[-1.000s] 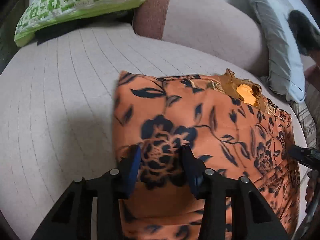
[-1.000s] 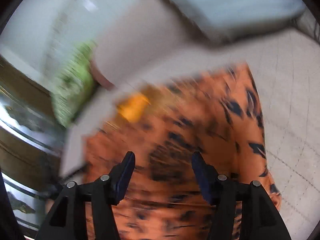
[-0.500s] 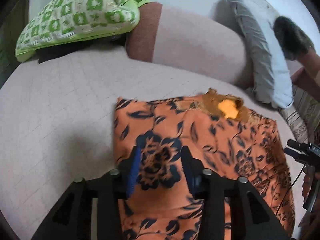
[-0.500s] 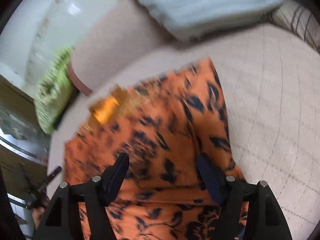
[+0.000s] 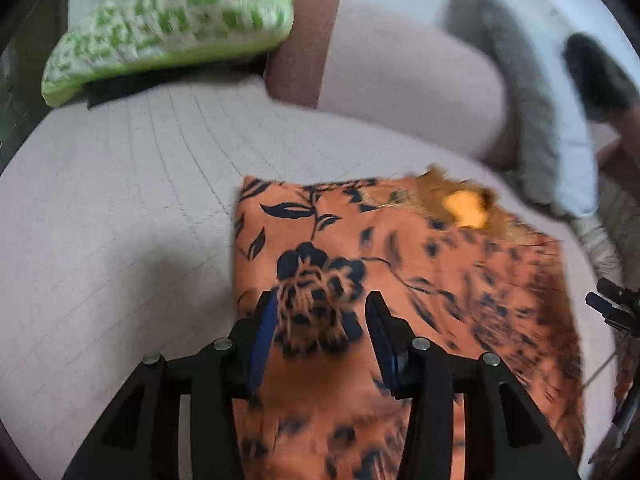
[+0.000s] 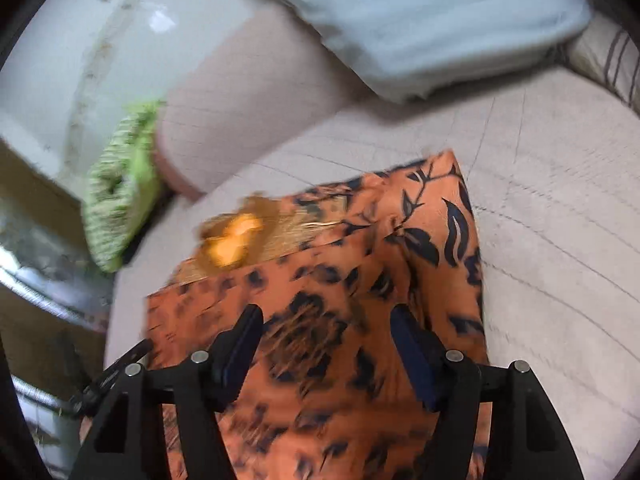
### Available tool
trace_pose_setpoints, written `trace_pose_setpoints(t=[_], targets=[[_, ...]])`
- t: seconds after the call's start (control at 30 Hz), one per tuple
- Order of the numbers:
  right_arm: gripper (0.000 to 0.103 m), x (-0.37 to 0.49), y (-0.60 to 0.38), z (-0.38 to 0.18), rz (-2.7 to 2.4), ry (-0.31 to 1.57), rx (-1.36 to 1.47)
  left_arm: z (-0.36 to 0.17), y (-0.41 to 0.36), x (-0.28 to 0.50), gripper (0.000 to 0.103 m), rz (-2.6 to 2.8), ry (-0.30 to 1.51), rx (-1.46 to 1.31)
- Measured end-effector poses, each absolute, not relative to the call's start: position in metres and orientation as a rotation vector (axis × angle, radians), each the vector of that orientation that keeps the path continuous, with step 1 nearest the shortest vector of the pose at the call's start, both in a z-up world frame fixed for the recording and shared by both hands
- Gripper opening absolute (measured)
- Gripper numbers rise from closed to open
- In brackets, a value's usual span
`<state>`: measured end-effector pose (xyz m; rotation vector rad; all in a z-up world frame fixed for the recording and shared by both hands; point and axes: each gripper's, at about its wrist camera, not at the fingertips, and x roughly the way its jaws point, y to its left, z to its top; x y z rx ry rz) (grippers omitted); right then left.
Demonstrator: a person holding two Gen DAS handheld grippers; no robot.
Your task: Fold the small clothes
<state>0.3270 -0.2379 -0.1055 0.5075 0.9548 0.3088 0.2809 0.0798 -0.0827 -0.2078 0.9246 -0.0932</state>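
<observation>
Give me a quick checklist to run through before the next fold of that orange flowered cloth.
1. Orange garment lies flat on the cushion: ok.
2. Left gripper free of cloth, jaws opening: ok.
3. Right gripper free of cloth, jaws closing on nothing: ok.
4. Green pillow lies apart from the garment: ok.
5. Near hem lies straight: cannot tell, hidden below the fingers.

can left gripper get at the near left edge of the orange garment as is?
Probably yes. The left gripper hangs over the orange garment, jaws opening with nothing pinched; that edge lies bare on the cushion.
</observation>
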Motion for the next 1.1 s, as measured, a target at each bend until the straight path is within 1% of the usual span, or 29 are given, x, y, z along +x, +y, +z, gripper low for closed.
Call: trace_pose_setpoints(t=[0.07, 0.17, 0.23, 0.33, 0.37, 0.4, 0.47, 0.5, 0.57, 0.63, 0.7, 0.77, 0.8, 0.9, 0.97, 1.0, 1.1], targets=[[0.069, 0.283, -0.248, -0.075, 0.315, 0.879, 0.442, -0.054, 0.092, 0.234, 0.05, -0.088, 0.817, -0.226], [0.069, 0.201, -0.269, -0.022, 0.281, 0.699, 0.319, -0.006, 0.112, 0.157, 0.055, -0.03, 0.641, -0.267], [0.07, 0.133, -0.288, 0.02, 0.237, 0.548, 0.267, 0.02, 0.118, 0.114, 0.071, 0.005, 0.538, -0.277], [0.072, 0.049, -0.295, 0.068, 0.166, 0.349, 0.204, 0.063, 0.119, 0.037, 0.085, 0.078, 0.359, -0.269], [0.075, 0.02, -0.295, 0.083, 0.142, 0.278, 0.183, 0.072, 0.117, 0.016, 0.087, 0.09, 0.318, -0.267], [0.082, -0.005, -0.297, 0.095, 0.121, 0.219, 0.169, 0.079, 0.118, 0.001, 0.091, 0.098, 0.295, -0.265], [0.084, -0.061, -0.297, 0.117, 0.076, 0.099, 0.149, 0.087, 0.111, -0.043, 0.095, 0.145, 0.235, -0.25], [0.086, -0.085, -0.295, 0.124, 0.054, 0.057, 0.133, 0.086, 0.109, -0.052, 0.099, 0.156, 0.225, -0.252], [0.09, -0.12, -0.293, 0.13, 0.032, 0.018, 0.114, 0.078, 0.103, -0.078, 0.101, 0.181, 0.235, -0.257], [0.09, -0.137, -0.287, 0.124, 0.049, 0.047, 0.095, 0.056, 0.102, -0.085, 0.101, 0.204, 0.278, -0.279], [0.091, -0.134, -0.285, 0.104, 0.1, 0.174, 0.094, 0.032, 0.1, -0.08, 0.101, 0.2, 0.367, -0.28], [0.091, -0.116, -0.288, 0.071, 0.139, 0.326, 0.16, -0.001, 0.098, -0.07, 0.101, 0.187, 0.476, -0.292], [0.091, -0.104, -0.291, 0.046, 0.199, 0.41, 0.216, -0.02, 0.098, -0.062, 0.101, 0.18, 0.546, -0.298], [0.09, -0.062, -0.291, -0.034, 0.236, 0.677, 0.293, -0.056, 0.096, -0.055, 0.101, 0.149, 0.668, -0.315], [0.089, -0.041, -0.292, -0.069, 0.188, 0.787, 0.323, -0.079, 0.096, -0.041, 0.1, 0.11, 0.797, -0.341], [0.086, -0.032, -0.294, -0.085, 0.194, 0.85, 0.349, -0.086, 0.096, -0.037, 0.1, 0.086, 0.822, -0.362], [0.086, -0.014, -0.296, -0.107, 0.189, 0.934, 0.421, -0.101, 0.087, -0.034, 0.099, 0.093, 0.856, -0.339]])
